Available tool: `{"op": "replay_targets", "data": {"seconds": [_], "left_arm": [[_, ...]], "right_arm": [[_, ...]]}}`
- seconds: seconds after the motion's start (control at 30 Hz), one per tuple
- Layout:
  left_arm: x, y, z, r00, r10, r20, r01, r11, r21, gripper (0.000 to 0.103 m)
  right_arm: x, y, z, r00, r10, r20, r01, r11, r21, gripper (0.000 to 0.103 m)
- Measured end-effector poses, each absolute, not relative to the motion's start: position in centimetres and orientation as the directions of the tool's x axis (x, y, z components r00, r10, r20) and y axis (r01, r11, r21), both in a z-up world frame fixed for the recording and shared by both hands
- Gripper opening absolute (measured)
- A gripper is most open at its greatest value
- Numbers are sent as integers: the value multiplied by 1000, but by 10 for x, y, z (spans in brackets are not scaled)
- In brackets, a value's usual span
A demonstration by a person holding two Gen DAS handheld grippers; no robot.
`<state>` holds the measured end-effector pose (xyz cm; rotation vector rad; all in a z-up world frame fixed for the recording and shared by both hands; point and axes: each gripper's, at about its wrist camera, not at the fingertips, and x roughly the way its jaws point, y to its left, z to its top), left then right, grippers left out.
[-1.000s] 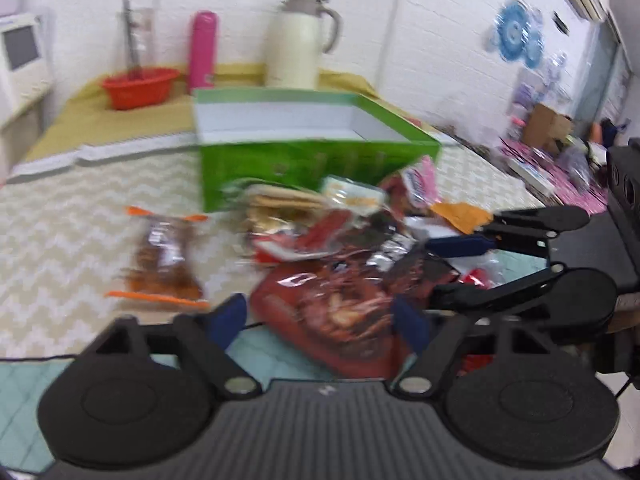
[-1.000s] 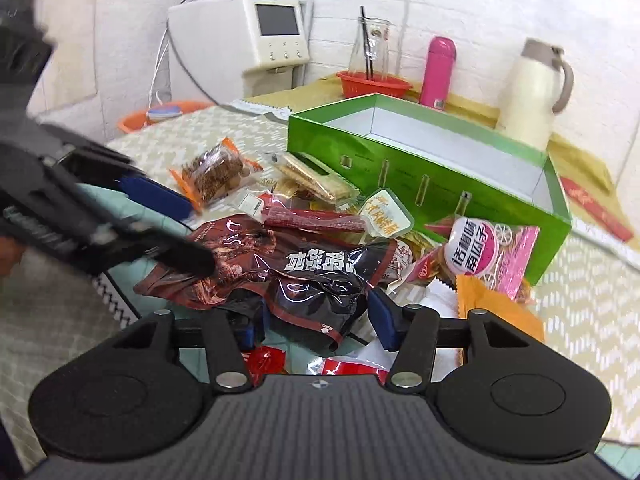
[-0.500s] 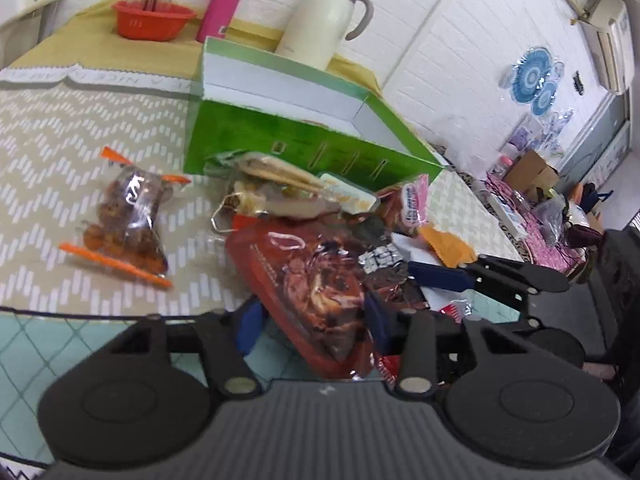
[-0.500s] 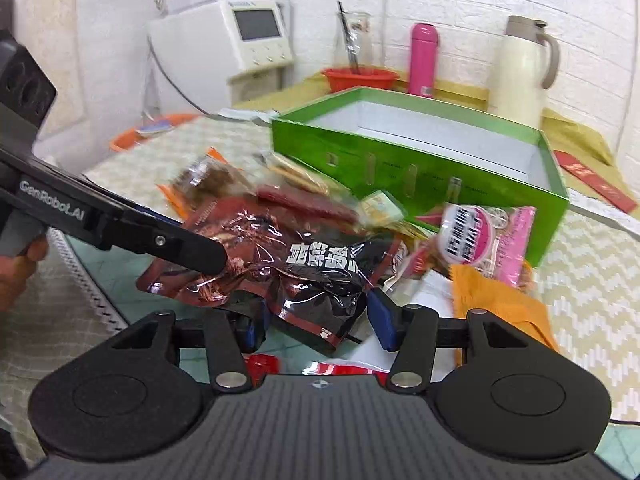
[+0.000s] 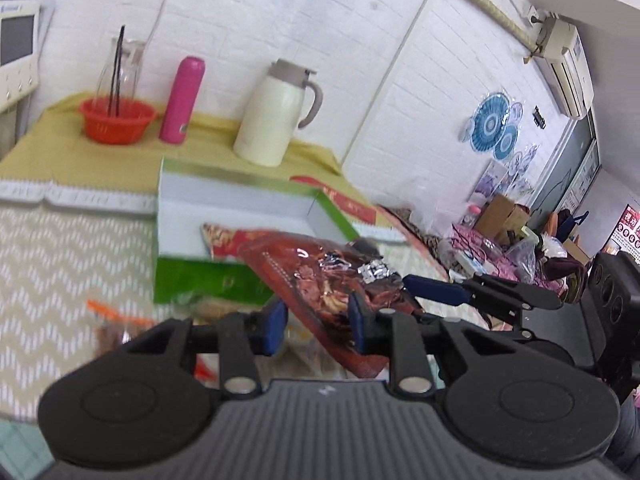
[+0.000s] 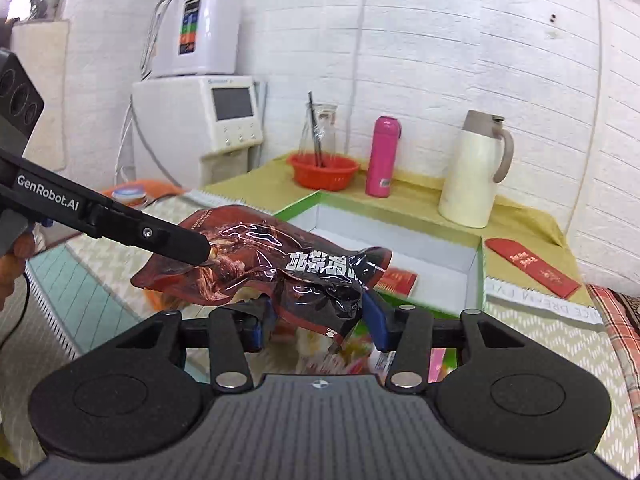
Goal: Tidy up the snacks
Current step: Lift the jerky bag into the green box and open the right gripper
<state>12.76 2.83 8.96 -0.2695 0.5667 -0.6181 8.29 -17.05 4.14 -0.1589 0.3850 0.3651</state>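
Note:
A large dark red snack bag (image 5: 320, 276) (image 6: 256, 256) hangs in the air in front of the open green box (image 5: 192, 280) (image 6: 480, 264). My left gripper (image 5: 316, 325) (image 6: 196, 246) is closing on the bag's red end, and its pads press on it. Over on the other side, my right gripper (image 6: 320, 320) (image 5: 436, 290) is closing too, with the crumpled black end of the bag gripped between its blue pads. Both point slightly downward. A red packet (image 6: 396, 280) lies inside the box.
Other snack packets (image 6: 360, 356) lie blurred on the zigzag cloth below the bag. Behind the box stand a cream jug (image 6: 472, 172), a pink bottle (image 6: 382, 156) and an orange basket (image 6: 324, 170). A red envelope (image 6: 532, 266) lies right of the box.
Both grippers have risen and lifted the dark red bag off the pile of snacks. The left jaws have narrowed onto it. The view now tilts up toward the box and wall.

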Motion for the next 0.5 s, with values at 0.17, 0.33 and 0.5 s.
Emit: {"op": "replay_targets", "data": {"seconds": [0.17,0.33,0.5], "left_arm": [[176,13,95,690,-592,-415,462,803,-378,25],[222,5,85,671,-607,-425,447,789,-422,24],[261,-21,65,632,-588,-505,444,809,-386,24]], "right_arm": [[127,-181,45,870,290,-398,-337,940,-50,75],[163,-188,34,864,281,-418,-306,952,6,65],[195,-173,16,855,262,-447,-312,949,-42,47]]}}
